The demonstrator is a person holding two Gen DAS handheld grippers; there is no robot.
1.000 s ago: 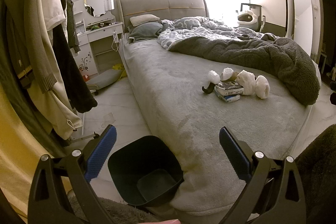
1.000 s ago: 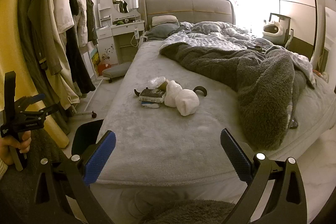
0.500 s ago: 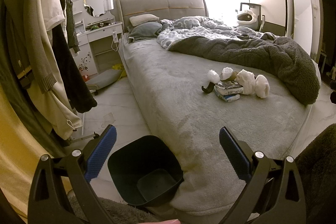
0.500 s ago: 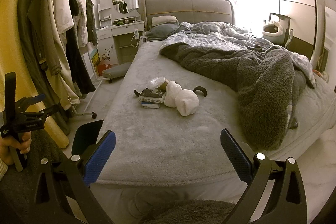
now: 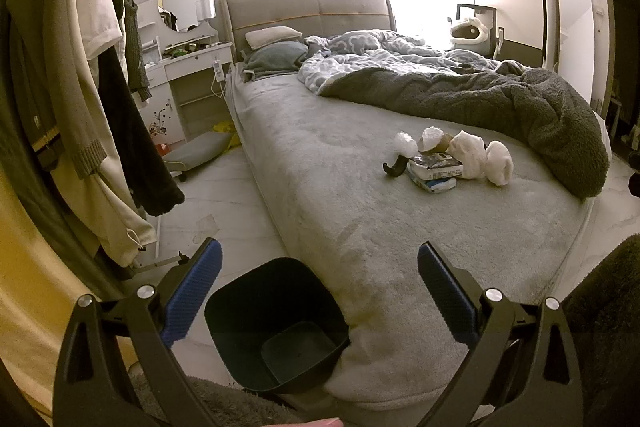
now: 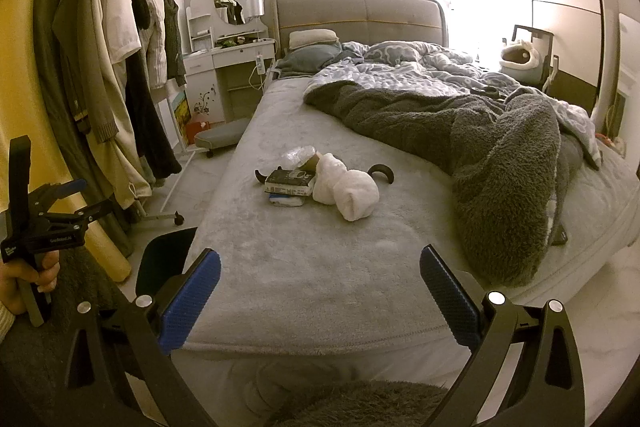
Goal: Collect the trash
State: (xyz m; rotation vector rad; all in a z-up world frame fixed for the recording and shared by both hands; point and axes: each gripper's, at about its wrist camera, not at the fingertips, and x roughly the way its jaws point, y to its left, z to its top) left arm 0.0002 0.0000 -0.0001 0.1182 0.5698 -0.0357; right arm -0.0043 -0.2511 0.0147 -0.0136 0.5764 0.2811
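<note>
both grippers are held at the foot of a bed point(image 5: 328, 195), each with its blue-padded fingers spread wide and nothing between them. the left gripper point(image 5: 319, 283) hangs over a dark bin point(image 5: 276, 323) that stands on the floor, pressed against the bed's near corner; the bin looks empty inside. the right gripper point(image 6: 320, 287) points up the length of the bed from its foot edge. the trash lies in a loose cluster in the middle of the grey mattress cover, well apart from both grippers: two white crumpled wads point(image 6: 346, 187) touching each other, a clear crumpled plastic piece point(image 6: 298, 154) beside a brown paper cup point(image 6: 313, 160), and a small white wad point(image 5: 405, 141) seen only in the left wrist view. among them sits a short stack of books point(image 6: 290, 182) and a flat white packet point(image 6: 286, 201) under it, with a black curved object point(image 6: 382, 171) just beyond the wads. a dark fleece blanket point(image 6: 480, 147) is bunched along the far side of the bed. in the right wrist view a hand point(image 6: 24, 279) grips the left gripper's handle at the left edge, next to hanging coats point(image 6: 104, 99).
</note>
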